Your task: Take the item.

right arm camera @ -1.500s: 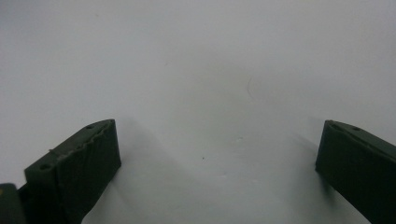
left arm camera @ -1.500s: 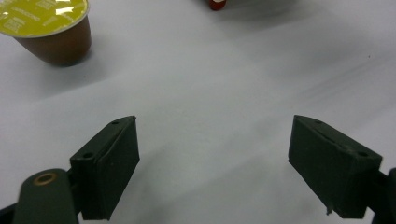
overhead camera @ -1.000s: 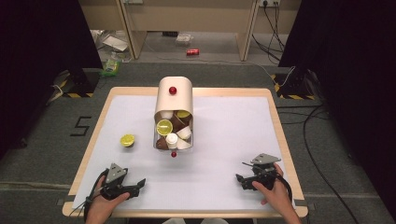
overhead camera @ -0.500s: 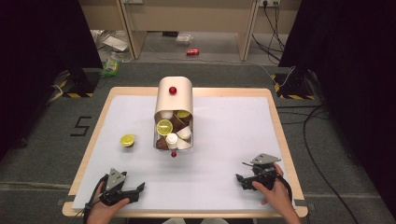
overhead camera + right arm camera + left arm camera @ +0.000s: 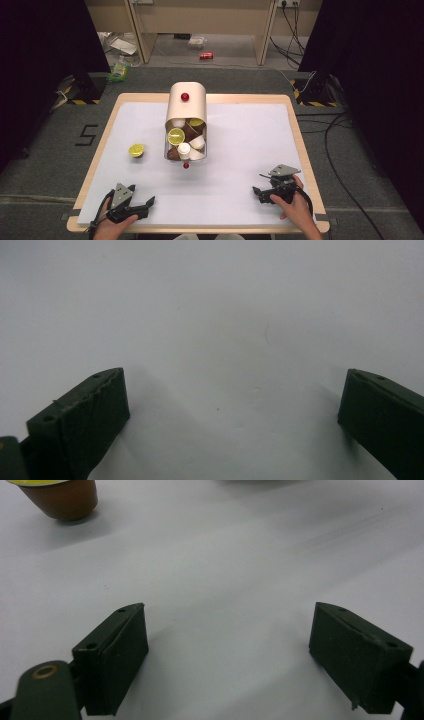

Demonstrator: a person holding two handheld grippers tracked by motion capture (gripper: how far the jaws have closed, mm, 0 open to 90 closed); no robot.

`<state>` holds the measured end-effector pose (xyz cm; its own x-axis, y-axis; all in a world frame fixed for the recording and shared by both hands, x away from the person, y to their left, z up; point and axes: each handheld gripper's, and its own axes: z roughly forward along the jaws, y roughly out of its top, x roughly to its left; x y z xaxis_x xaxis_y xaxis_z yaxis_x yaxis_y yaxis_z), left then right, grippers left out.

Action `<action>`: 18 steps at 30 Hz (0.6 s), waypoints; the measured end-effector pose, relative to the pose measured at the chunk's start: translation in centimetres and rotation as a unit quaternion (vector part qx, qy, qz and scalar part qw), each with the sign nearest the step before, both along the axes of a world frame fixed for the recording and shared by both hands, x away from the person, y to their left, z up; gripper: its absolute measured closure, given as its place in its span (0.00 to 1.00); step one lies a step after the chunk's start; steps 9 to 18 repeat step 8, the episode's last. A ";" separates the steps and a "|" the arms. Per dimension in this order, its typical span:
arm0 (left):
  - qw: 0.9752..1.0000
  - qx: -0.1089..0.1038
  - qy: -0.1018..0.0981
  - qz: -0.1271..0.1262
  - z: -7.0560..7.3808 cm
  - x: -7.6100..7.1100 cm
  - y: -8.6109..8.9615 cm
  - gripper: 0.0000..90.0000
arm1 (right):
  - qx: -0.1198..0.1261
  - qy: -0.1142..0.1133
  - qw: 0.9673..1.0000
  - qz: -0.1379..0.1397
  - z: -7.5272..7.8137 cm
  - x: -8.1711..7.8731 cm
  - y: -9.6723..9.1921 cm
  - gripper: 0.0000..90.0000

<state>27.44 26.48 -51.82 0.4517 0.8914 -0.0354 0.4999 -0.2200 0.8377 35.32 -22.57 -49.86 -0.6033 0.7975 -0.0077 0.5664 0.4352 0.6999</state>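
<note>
Nearest the person, at about seven o'clock on the white table [image 5: 240, 150], the left gripper [image 5: 145, 205] rests low on the surface in the person's left hand [image 5: 112, 227]. In the left gripper view its two black jaws stand wide apart with only bare white table between them; they grip nothing, and their undersides sit on or just over the surface. Ahead of them, toward eleven o'clock in that view, stands a brown capsule [image 5: 62, 497] with a yellow-green top, well apart from the jaws.

At about five o'clock the right gripper [image 5: 259, 192] lies on the table under the person's right hand [image 5: 295, 210], pointing toward nine o'clock. In the right gripper view its jaws are spread just as wide, empty, with plain table between and beyond them.

Farther out, at roughly nine o'clock from the table's middle, the loose brown capsule sits alone on its base. Just past the middle lies a cream box [image 5: 186, 107] with a rounded top, its open drawer [image 5: 170, 150] facing the person and heaped with brown and white capsules. A small red knob [image 5: 186, 165] sits at the drawer's near edge, and another red knob [image 5: 185, 96] on the box top.
</note>
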 end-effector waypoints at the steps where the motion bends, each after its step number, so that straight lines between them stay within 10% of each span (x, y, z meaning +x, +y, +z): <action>1: 1.000 0.000 -0.001 0.000 0.0 0.0 0.0 0.17 | 0.000 0.000 1.000 0.000 0.0 0.0 0.0 0.00; 18: 1.000 -0.003 -0.003 -0.002 -0.1 0.0 0.1 0.16 | 0.000 0.000 1.000 0.000 0.0 0.0 0.0 0.00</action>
